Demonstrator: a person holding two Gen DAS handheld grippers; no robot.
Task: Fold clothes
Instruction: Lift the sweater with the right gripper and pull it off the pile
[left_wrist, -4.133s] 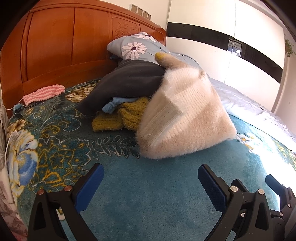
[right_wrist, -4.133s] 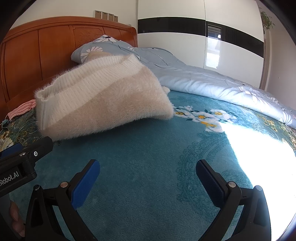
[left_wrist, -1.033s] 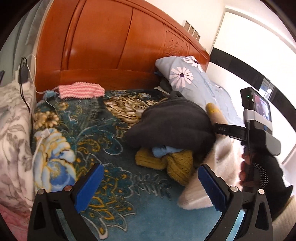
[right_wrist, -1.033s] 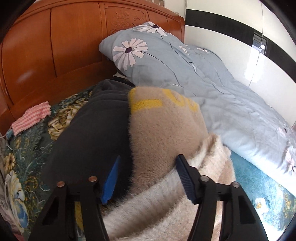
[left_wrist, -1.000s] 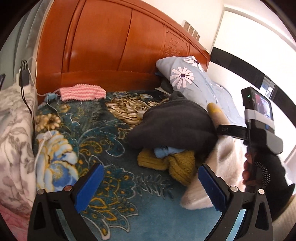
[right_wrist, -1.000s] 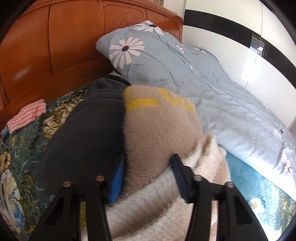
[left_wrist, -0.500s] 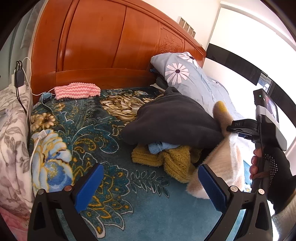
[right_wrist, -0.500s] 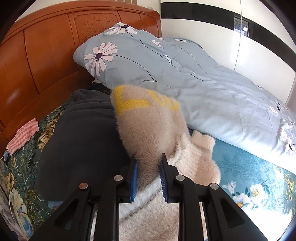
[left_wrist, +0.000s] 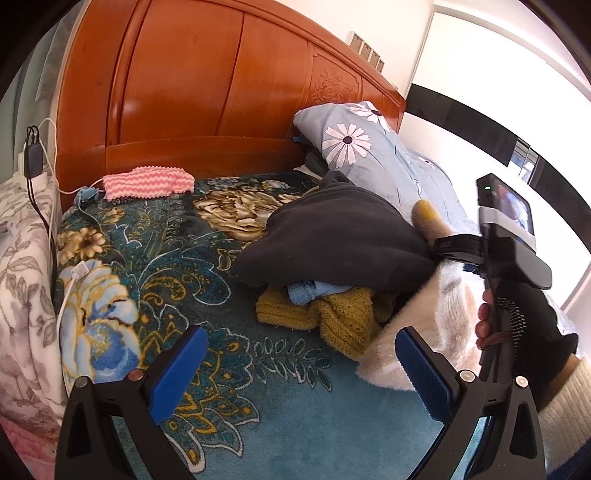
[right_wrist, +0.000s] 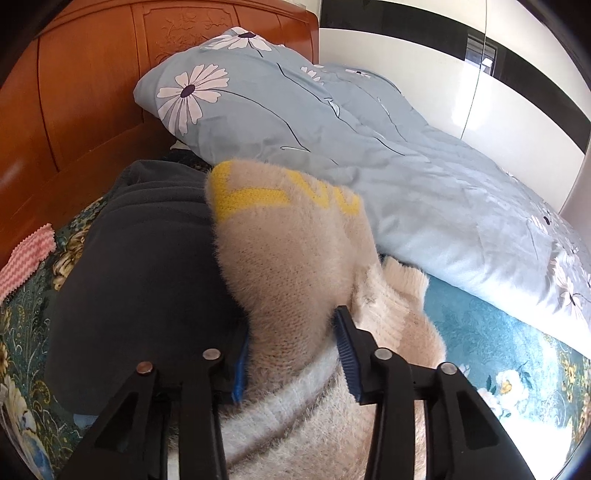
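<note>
A fuzzy beige sweater (right_wrist: 288, 266) with yellow letters leans on a pile of clothes on the bed. My right gripper (right_wrist: 291, 350) straddles a thick fold of it, jaws partway apart, fuzz touching both pads. In the left wrist view the sweater (left_wrist: 436, 321) sags below that gripper's handle (left_wrist: 513, 258), held by a gloved hand (left_wrist: 524, 325). The pile holds a dark garment (left_wrist: 340, 240), a light blue piece (left_wrist: 310, 291) and a mustard knit (left_wrist: 332, 314). My left gripper (left_wrist: 299, 354) hovers open over the teal blanket (left_wrist: 295, 424), short of the pile, holding nothing.
A wooden headboard (left_wrist: 207, 92) stands behind the pile. A daisy-print pillow and pale blue duvet (right_wrist: 295, 110) lie to the right of it. A pink striped cloth (left_wrist: 147, 182) and a charger with cables (left_wrist: 33, 158) sit at the far left.
My right gripper's jaws, pinched tight on the sweater fold half a second ago, now stand wider, and the gripper sits closer to the pile. The left gripper has shifted only slightly.
</note>
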